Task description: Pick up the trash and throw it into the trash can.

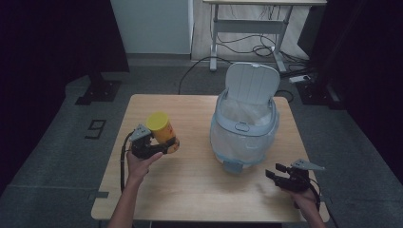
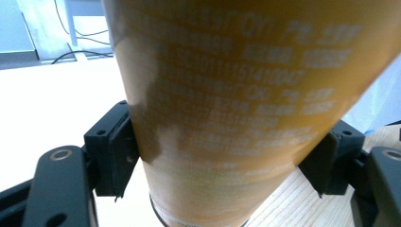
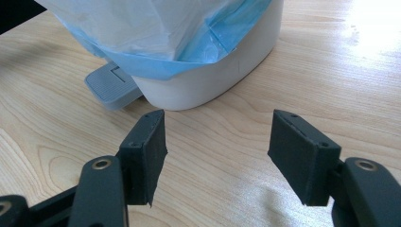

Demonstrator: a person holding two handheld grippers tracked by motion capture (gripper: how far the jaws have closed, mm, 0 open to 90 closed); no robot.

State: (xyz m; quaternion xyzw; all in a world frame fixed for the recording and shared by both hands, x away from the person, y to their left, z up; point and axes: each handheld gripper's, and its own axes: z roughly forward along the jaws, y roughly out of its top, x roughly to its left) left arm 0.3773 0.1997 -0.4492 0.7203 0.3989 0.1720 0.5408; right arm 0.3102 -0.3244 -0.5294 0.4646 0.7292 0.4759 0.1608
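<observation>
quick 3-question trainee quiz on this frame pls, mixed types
1. True or false: the left hand-held gripper is shut on the yellow can.
2. The lid of the pedal bin is: A) closed B) raised C) lying on the table.
3. What is between the pads of the right hand-held gripper?

Key
1. True: both pads press the can's sides.
2. B: it stands up behind the bagged opening.
3. Nothing; the jaws are apart over bare wood, short of the bin's pedal.
</observation>
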